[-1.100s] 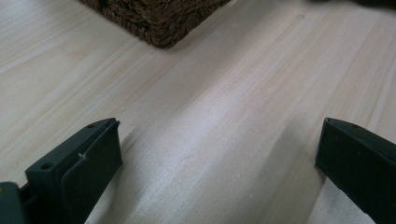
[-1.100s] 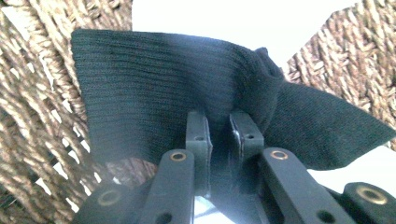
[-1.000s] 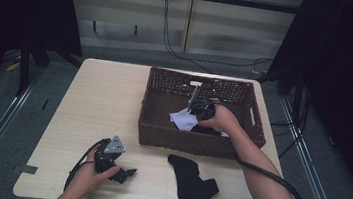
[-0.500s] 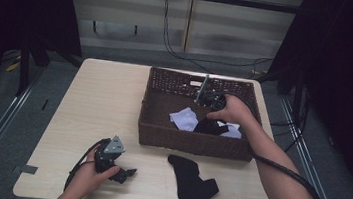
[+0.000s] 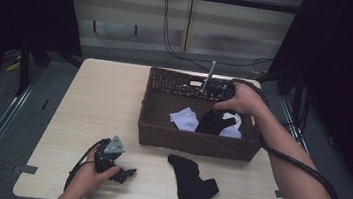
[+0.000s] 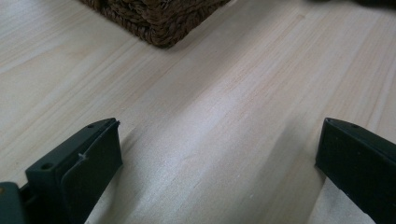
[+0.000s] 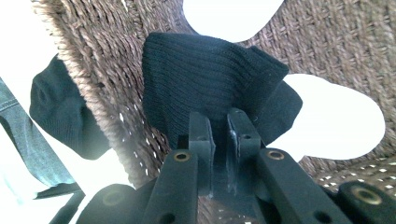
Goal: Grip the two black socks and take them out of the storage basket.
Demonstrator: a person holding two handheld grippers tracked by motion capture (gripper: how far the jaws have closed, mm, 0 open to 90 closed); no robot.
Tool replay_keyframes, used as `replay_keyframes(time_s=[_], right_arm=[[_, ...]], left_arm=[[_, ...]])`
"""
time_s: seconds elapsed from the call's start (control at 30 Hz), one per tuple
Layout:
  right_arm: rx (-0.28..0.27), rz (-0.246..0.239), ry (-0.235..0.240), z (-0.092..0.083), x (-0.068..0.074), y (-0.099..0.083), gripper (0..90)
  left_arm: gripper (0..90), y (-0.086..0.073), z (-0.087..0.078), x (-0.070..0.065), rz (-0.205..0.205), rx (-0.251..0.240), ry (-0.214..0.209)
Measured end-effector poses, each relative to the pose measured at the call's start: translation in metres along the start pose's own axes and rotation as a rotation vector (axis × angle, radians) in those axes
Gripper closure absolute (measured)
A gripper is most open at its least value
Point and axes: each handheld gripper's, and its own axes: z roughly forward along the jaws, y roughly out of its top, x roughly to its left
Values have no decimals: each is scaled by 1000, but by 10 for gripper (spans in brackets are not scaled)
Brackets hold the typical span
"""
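A black sock [image 7: 205,79] is pinched between the jaws of the right gripper [image 7: 219,140], held above the inside of the woven basket [image 5: 195,142]. Only a small fold of fabric seems to be caught, so it could probably be lost if the gripper is swung fast or the dangling end gets snagged on the basket rim. White socks [image 5: 185,118] are left in the basket just beside it, and one could be dragged along if the knit clings. A second black sock [image 5: 192,182] is laid flat on the tabletop [image 5: 99,100] in front of the basket. The left gripper [image 5: 123,171] is rested on the tabletop, jaws spread wide with nothing between them.
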Motion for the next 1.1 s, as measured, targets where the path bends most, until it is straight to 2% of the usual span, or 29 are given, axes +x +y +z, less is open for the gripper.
replay_keyframes(time_s=[0.2, 0.43, 0.67, 1.1], right_arm=[[-14, -1, 6, -12, 1, -1, 823], [-35, -5, -19, -34, 5, -2, 822], [-37, -9, -21, -47, 8, -3, 822], [-70, -32, -33, -77, 22, -7, 822]], left_arm=[[0, 0, 0, 0, 5, 1, 4], [0, 0, 0, 0, 4, 1, 3], [0, 0, 0, 0, 0, 1, 2], [0, 0, 0, 0, 7, 6, 3]])
